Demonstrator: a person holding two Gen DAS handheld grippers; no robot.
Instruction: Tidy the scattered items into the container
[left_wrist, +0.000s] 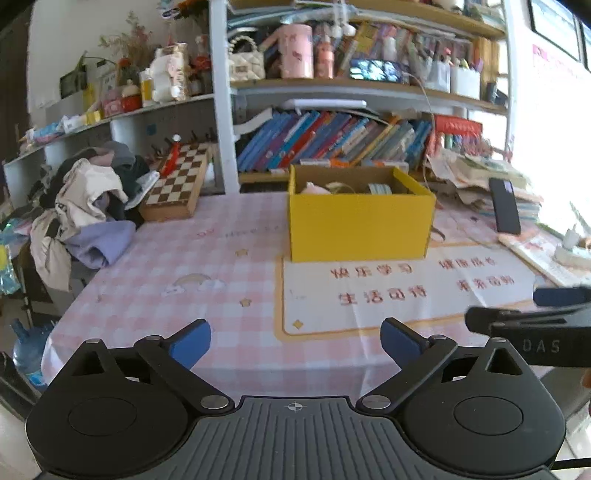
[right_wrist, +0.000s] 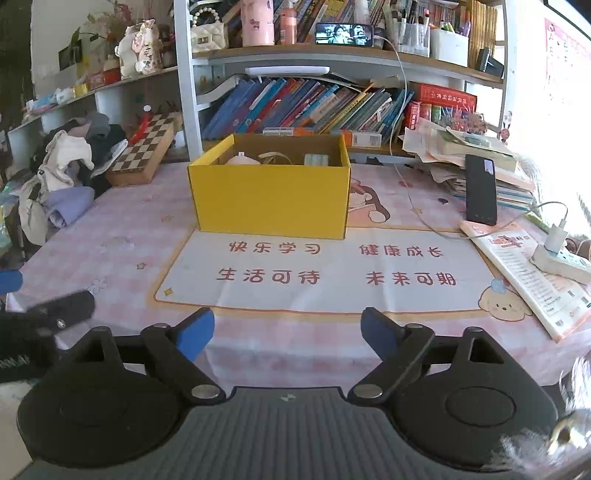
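Here, the left gripper (left_wrist: 295, 341) and right gripper (right_wrist: 286, 334) are both hovering spread wide, gripping nothing, touching nothing; the yellow cardboard box (right_wrist: 271, 199) is sitting at 12 o'clock on the pink checked tablecloth (right_wrist: 147, 206).

table (right_wrist: 122, 229): pink checked cloth | on it: yellow box (right_wrist: 271, 199), chessboard (right_wrist: 142, 147), clothes (right_wrist: 62, 177)

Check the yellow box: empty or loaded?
Loaded, partly. The open-topped yellow box holds a pale pink item, a looped strap and a teal pack below its rim.
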